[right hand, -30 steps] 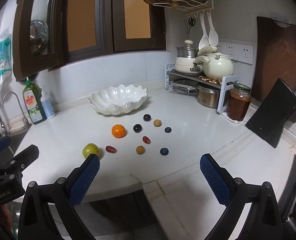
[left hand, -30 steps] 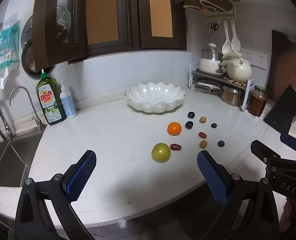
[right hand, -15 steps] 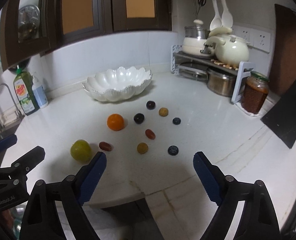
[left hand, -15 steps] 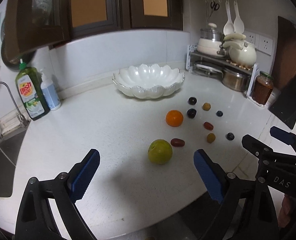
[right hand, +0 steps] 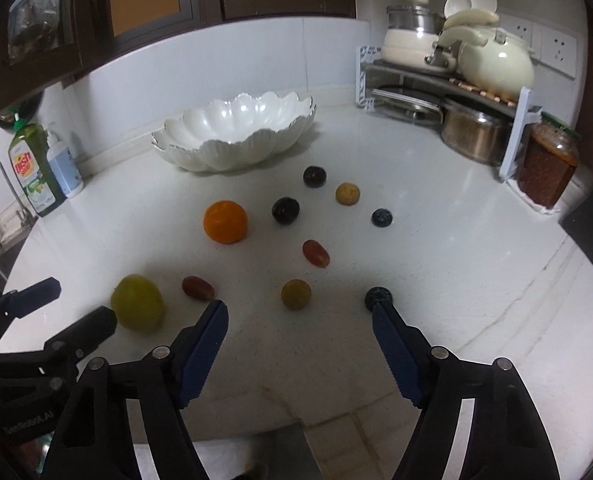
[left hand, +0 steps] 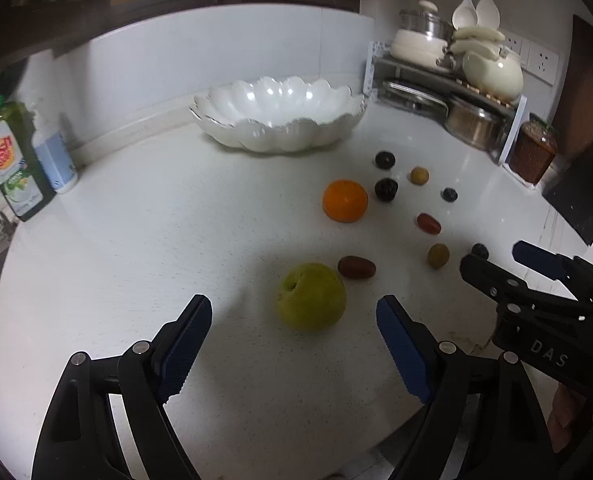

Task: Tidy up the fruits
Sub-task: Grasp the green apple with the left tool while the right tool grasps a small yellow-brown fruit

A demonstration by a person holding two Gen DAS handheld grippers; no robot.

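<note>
Fruits (right hand: 225,222) scattered on counter (right hand: 436,248) before bowl (right hand: 232,136)

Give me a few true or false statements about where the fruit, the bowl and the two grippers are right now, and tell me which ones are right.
1. The bowl holds no fruit. True.
2. The left gripper is shut on the green fruit. False: its jaws, just closing, stand apart with the fruit ahead, untouched.
3. The orange lies on the counter. True.
4. The right gripper holds a red grape. False: it holds nothing.
5. The soap bottle stands beside the jar. False: the jar is at the opposite end.
</note>
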